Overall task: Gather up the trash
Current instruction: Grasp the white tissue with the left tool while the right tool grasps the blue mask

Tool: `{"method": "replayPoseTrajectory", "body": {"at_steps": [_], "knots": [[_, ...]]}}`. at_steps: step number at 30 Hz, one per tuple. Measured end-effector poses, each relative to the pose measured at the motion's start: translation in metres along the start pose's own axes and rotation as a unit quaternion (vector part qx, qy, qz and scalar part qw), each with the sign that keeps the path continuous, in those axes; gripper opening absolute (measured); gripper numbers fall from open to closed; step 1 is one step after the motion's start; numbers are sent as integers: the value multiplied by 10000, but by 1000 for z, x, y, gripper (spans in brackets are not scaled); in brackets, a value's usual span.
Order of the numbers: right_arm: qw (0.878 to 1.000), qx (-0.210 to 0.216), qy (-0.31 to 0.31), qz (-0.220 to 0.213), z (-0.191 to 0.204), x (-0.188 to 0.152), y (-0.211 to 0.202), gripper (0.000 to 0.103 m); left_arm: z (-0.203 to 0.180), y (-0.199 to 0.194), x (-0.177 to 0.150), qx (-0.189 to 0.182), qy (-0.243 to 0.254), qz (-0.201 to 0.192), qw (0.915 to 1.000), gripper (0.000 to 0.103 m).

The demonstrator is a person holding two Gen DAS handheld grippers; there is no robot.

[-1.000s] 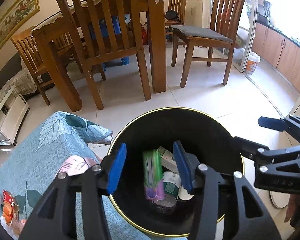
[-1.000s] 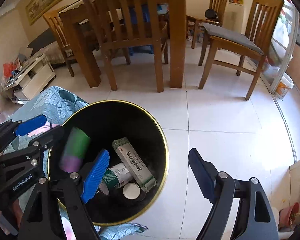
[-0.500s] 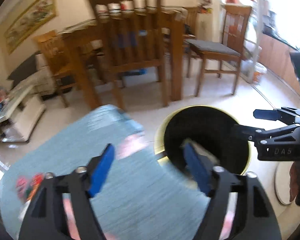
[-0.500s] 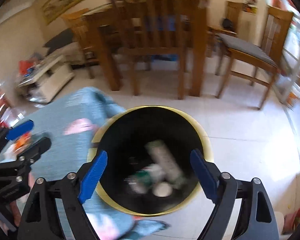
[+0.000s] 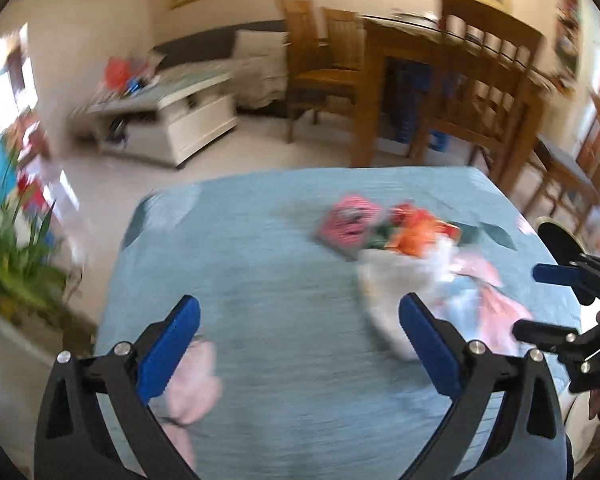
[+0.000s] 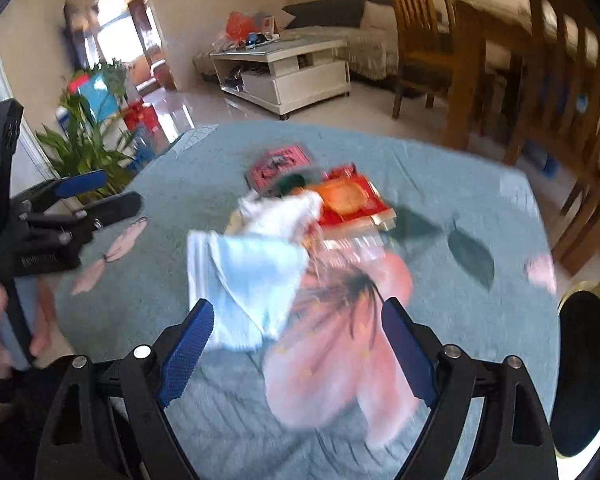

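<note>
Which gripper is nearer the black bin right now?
Right. The right gripper hangs over the table's bin-side half, with the black bin just off its right finger. The left gripper, jaws opening and empty, is further along the table, away from the bin.
</note>
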State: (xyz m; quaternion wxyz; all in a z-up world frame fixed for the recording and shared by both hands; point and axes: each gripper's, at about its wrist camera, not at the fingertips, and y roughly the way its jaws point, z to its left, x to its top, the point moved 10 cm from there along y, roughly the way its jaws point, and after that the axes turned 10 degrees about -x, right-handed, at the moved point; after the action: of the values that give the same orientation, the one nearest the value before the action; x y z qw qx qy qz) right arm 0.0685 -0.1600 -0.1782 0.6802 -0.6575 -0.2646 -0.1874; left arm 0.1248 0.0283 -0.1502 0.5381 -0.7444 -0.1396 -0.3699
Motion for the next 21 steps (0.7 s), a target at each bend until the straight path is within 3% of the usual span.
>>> {"method": "replayPoseTrajectory", "body": {"at_steps": [2,4,6,8,10,12,14,15,16,17,19,21], "knots": [[9999,26,56,92,-1,7,7,83,22,-5,1,14,-159,-98,9998,100],[9992,4,149,360,-8,6,15,65,32,-6,1,-53,-246,-159,9996,100],[9987,360,112,353,4,6,9,63,32,-3,0,-171,-213,-187,9995,100],[9993,238,-200,195,24,7,0,68,28,4,-2,-231,-166,-156,9995,100],[9993,52,-359,32,39,10,-2,90,18,13,-6,-344,-187,-93,9992,100],[9972,-407,-589,-197,47,15,0,92,10,18,-11,-433,-186,-51,9989,100],[9967,-456,-670,-104,52,15,11,92,5,21,-11,-454,-148,-28,9989,100],[9973,-337,-647,12,54,13,21,79,3,21,-11,-455,-142,-22,9989,100],[9973,-325,-637,160,53,10,30,34,2,22,-10,-464,-145,-13,9988,100],[9971,-288,-575,399,50,2,39,18,2,24,-10,-463,-150,21,9988,100],[9984,179,-200,491,42,-8,37,13,4,27,-11,-459,-173,75,9988,100],[9991,285,-93,311,29,-16,16,11,3,32,-14,-528,-227,170,9982,100]]}}
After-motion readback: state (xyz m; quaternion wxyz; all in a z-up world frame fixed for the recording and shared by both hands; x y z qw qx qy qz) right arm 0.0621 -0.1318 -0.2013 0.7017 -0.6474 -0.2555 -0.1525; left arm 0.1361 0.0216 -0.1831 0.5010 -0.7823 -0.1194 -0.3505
